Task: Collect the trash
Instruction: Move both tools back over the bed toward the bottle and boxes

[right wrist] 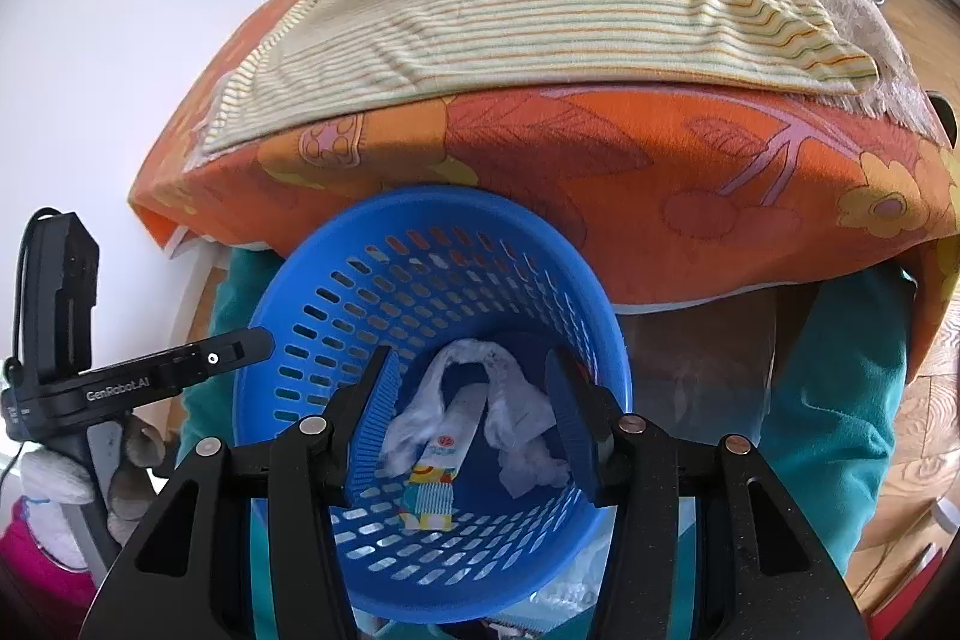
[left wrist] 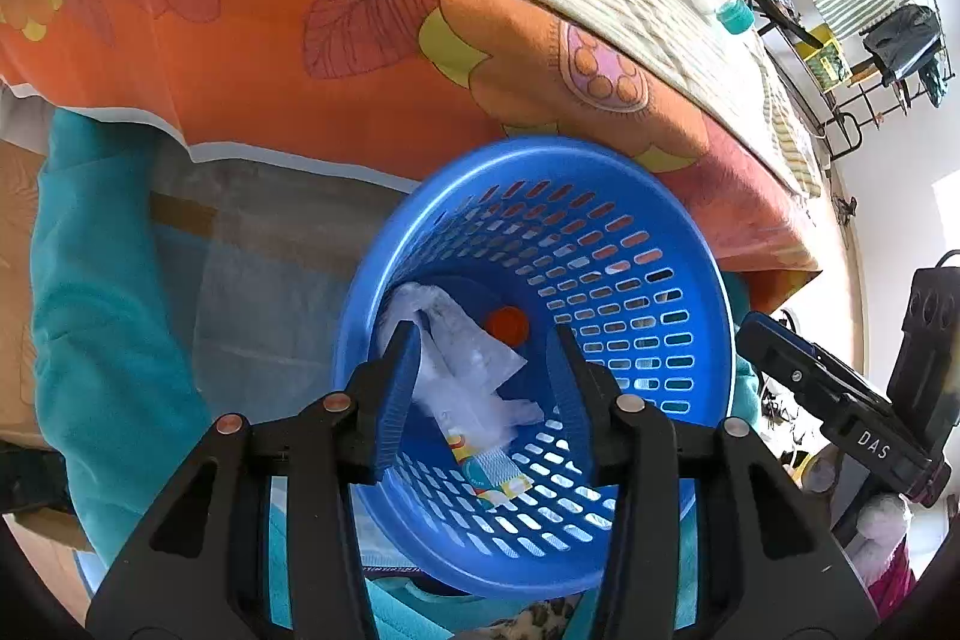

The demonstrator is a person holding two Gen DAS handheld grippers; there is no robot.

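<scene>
Inside one basket [right wrist: 312,280] (blue): two wrappers [right wrist: 429,478]

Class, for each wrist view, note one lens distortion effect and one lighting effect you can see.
Left wrist view: the table edge bows strongly, dark vignette at the corners; daylight shines through the blue basket slots. Right wrist view: the striped cloth bulges like a dome; the white wall looks washed out.
</scene>
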